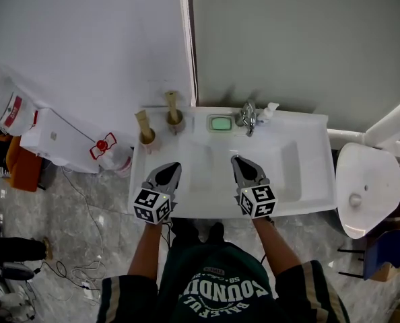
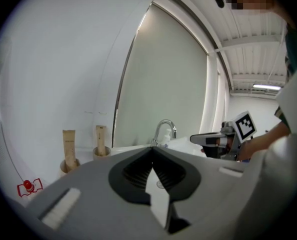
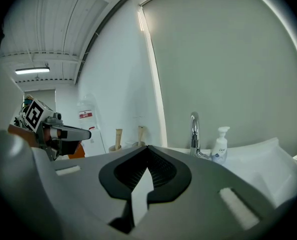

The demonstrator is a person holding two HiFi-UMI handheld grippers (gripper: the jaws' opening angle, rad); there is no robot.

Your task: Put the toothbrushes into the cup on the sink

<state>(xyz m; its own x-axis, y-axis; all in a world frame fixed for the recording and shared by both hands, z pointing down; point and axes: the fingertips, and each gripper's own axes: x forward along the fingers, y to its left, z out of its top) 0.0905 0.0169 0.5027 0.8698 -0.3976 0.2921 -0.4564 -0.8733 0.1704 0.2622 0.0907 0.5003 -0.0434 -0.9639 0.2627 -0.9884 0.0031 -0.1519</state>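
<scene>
Readable writing was scarce. The pump bottle (image 3: 219,145) right of the faucet (image 3: 194,131) carried a small blue label that looked like "Dove". A red-and-white sign (image 3: 86,114) on the far wall, left of centre in the right gripper view, was too small to read. The person's dark shirt (image 1: 217,291) had big white letters, upside down at the bottom of the head view and partly cut off.

Containers: two cups stood at the sink's (image 1: 314,147) upper left corner, left of centre in the head view. The left cup (image 1: 147,138) held one tan toothbrush (image 1: 142,120), upright. The right cup (image 1: 176,120) held a second tan toothbrush (image 1: 171,100), also upright. Faint print on the tan could not be read. A green soap bar (image 1: 220,122) lay on the sink's back ledge, just left of the faucet.

The left claw (image 1: 172,167) was clenched with nothing between its jaws. It sat over the sink's left part, below the cups and apart from them. The right claw (image 1: 236,159) was clenched and empty too, over the basin below the faucet.
</scene>
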